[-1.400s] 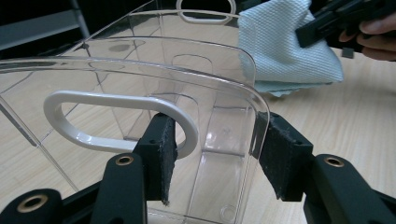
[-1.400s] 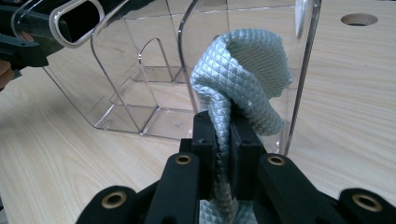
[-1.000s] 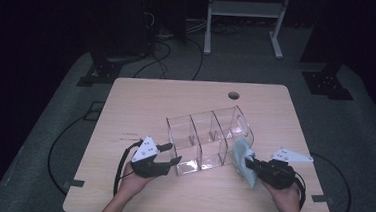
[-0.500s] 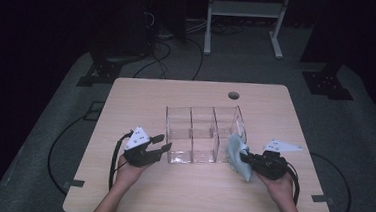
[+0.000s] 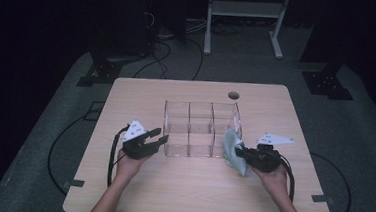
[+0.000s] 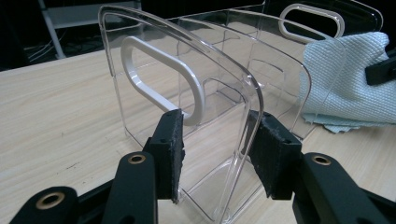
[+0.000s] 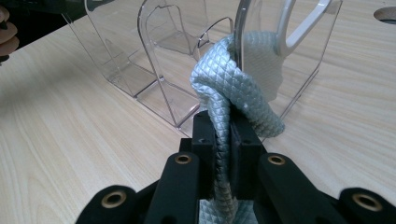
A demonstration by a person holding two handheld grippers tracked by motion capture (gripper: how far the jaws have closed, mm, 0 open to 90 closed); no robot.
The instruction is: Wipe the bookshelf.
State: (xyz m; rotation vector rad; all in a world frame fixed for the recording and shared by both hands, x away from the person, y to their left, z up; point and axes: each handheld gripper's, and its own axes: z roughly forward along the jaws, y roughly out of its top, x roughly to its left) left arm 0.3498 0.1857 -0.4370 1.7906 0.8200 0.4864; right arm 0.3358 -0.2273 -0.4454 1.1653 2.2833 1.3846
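A: From the high view, the left gripper [image 5: 160,136] sits at the left end wall of the clear organizer [image 5: 200,129], and the right gripper [image 5: 239,150] presses a pale blue cloth [image 5: 233,150] against its right end. The organizer stands near the middle of the wooden table [image 5: 169,195].

B: And in the left gripper view?

A: The left gripper [image 6: 217,154] has just closed; its pads are clamped on the organizer's [image 6: 196,93] clear end wall, just under the white-rimmed handle slot [image 6: 163,77]. The cloth [image 6: 355,88] lies against the far end.

B: The right gripper view?

A: The right gripper [image 7: 219,135] has its jaws drawn together on the bunched cloth [image 7: 238,88], which touches the organizer's [image 7: 154,60] end wall. A fingertip [image 7: 7,32] shows at the far left edge.
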